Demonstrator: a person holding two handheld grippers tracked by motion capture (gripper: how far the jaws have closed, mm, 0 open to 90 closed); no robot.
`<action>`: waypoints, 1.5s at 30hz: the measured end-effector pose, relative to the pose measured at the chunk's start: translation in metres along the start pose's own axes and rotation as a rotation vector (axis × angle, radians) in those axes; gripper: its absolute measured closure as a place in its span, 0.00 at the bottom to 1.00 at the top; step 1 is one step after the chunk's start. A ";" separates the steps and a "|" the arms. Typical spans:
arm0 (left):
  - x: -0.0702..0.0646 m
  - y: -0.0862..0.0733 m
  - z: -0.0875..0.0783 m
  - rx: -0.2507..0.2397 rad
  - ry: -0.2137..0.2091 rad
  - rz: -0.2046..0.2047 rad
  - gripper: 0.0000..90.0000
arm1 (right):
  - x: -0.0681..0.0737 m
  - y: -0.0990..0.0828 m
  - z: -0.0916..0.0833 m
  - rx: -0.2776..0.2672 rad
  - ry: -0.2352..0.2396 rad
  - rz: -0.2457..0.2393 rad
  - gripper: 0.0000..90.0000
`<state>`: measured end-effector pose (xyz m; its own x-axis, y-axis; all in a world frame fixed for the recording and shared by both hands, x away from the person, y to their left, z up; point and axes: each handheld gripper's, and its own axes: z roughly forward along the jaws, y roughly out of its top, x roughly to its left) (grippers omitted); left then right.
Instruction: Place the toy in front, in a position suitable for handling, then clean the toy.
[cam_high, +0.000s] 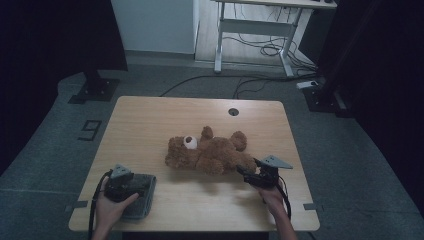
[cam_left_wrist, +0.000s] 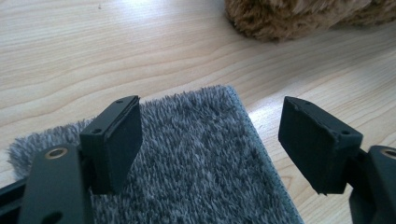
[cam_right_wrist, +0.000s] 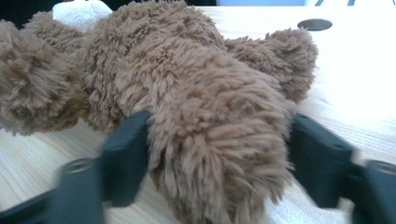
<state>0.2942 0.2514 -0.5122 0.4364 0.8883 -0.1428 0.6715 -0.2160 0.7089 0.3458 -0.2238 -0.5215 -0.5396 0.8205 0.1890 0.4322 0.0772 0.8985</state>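
Right tool blurred around teddy bear leg, grey cloth cut off at bottom edge

Your high view is dim & greyish; the room's edges go near black, and the light wooden table is the brightest patch. In your left gripper view, glare washes the wood at top; the grey fluffy mat is sharp. Right gripper view: the black jaws are motion-blurred, the brown plush teddy bear is soft, bg overexposed.
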 end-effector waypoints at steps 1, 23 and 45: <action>0.000 0.000 0.001 0.005 0.000 0.001 0.24 | 0.001 0.000 0.000 -0.001 -0.001 -0.003 0.44; -0.013 -0.004 0.018 0.038 0.038 0.035 0.24 | 0.002 0.001 -0.001 0.007 -0.010 -0.020 0.56; -0.026 -0.010 0.036 0.076 0.147 0.100 0.26 | 0.003 0.000 -0.002 0.014 -0.012 -0.019 0.55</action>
<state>0.2978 0.2164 -0.5402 0.4150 0.9092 0.0321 0.6747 -0.3312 0.6596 0.3426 -0.2222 -0.5203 -0.5391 0.8256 0.1667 0.4316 0.1008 0.8964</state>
